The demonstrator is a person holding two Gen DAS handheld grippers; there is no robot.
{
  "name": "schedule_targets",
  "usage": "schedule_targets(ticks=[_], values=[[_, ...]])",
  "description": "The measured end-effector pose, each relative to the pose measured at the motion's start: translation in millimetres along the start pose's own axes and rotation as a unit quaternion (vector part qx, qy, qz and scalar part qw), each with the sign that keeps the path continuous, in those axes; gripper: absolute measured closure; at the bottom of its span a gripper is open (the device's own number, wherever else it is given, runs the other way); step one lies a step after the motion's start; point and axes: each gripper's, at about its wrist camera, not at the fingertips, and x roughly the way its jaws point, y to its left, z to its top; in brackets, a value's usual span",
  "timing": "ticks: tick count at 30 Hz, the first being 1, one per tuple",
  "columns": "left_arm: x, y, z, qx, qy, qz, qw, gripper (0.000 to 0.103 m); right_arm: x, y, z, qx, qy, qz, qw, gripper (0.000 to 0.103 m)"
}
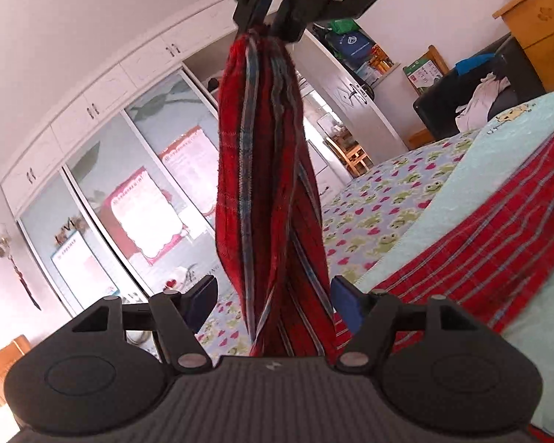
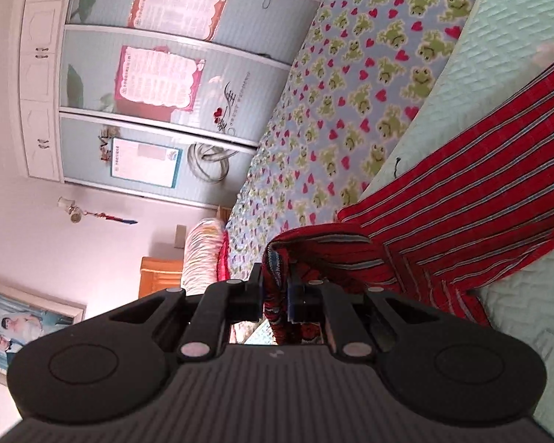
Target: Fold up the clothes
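A red plaid garment hangs in a bunched, twisted strand from my right gripper, which is at the top of the left wrist view. The rest of it lies spread over the bed at the right. My left gripper stands open around the lower part of the strand. Its right pad is at the cloth's edge and its left pad is clear of it. In the right wrist view my right gripper is shut on a gathered fold of the garment, which trails away across the quilt.
The bed has a frog-and-heart sheet with a pale green quilt on top. A wardrobe with glass sliding doors stands beyond it. A black sofa with loose clothes and a wooden cabinet are at the far right.
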Motion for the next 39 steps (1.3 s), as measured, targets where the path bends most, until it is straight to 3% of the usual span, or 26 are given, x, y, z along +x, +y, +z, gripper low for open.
schedule_targets(ticks=[1,2,3,9,13,17,22,24,25,27,29,32,33,34,35,38,39], values=[[0.0,5.8,0.8,0.000,0.007,-0.003,1.0000,0.063,-0.2,0.1,0.8,-0.001,0.001,0.000,1.000,0.092],[-0.2,12.8,1.4,-0.007,0.017,-0.013,0.9997,0.089,-0.2,0.2,2.2,-0.003,0.001,-0.001,1.000,0.092],[-0.5,20.3,2.1,-0.018,0.027,-0.026,0.9991,0.097,-0.1,0.4,4.4,-0.007,-0.001,-0.002,1.000,0.092],[-37.7,50.4,30.9,-0.084,0.066,-0.110,0.9882,0.099,0.0,-10.5,30.5,-0.014,-0.030,-0.017,0.999,0.092],[-49.1,32.5,42.7,-0.084,0.104,-0.144,0.9806,0.098,-7.3,-20.3,37.1,-0.018,-0.038,-0.029,0.999,0.092],[-48.9,12.7,40.1,-0.120,0.132,-0.191,0.9654,0.093,-15.3,-31.7,29.5,-0.037,-0.031,-0.047,0.998,0.092],[-44.2,-0.4,18.9,-0.210,0.180,-0.271,0.9218,0.093,-19.0,-64.0,26.2,-0.026,-0.039,-0.080,0.996,0.092],[-44.7,-2.0,11.5,-0.252,0.188,-0.317,0.8948,0.089,-20.3,-78.3,29.6,-0.015,-0.047,-0.088,0.995,0.092],[-46.6,-1.0,8.7,-0.255,0.193,-0.312,0.8946,0.089,-21.0,-85.2,31.8,-0.008,-0.051,-0.091,0.995,0.092],[-54.2,6.6,2.8,-0.255,0.197,-0.284,0.9031,0.083,-22.7,-97.5,36.6,0.002,-0.058,-0.099,0.993,0.092],[-63.9,31.6,-4.9,-0.291,0.185,-0.255,0.9032,0.081,-22.6,-107.5,41.2,0.004,-0.057,-0.104,0.993,0.092],[-63.3,84.1,-10.7,-0.336,0.148,-0.167,0.9152,0.056,-22.5,-115.3,41.8,0.004,-0.061,-0.108,0.992,0.092],[-56.7,101.1,-15.0,-0.349,0.140,-0.140,0.9159,0.047,-22.9,-116.6,40.1,0.002,-0.063,-0.108,0.992,0.092],[-44.2,114.5,-21.1,-0.357,0.144,-0.121,0.9150,0.044,-23.0,-117.8,38.6,0.000,-0.064,-0.108,0.992,0.092],[-25.7,125.0,-29.6,-0.362,0.167,-0.115,0.9100,0.042,-22.2,-118.4,37.4,-0.002,-0.063,-0.108,0.992,0.092],[34.0,122.6,-64.5,-0.346,0.308,-0.143,0.8742,0.046,-18.5,-119.1,35.4,-0.004,-0.063,-0.112,0.992,0.092],[42.0,113.8,-75.0,-0.329,0.346,-0.149,0.8662,0.050,-17.0,-118.4,35.7,-0.004,-0.063,-0.113,0.992,0.092]])
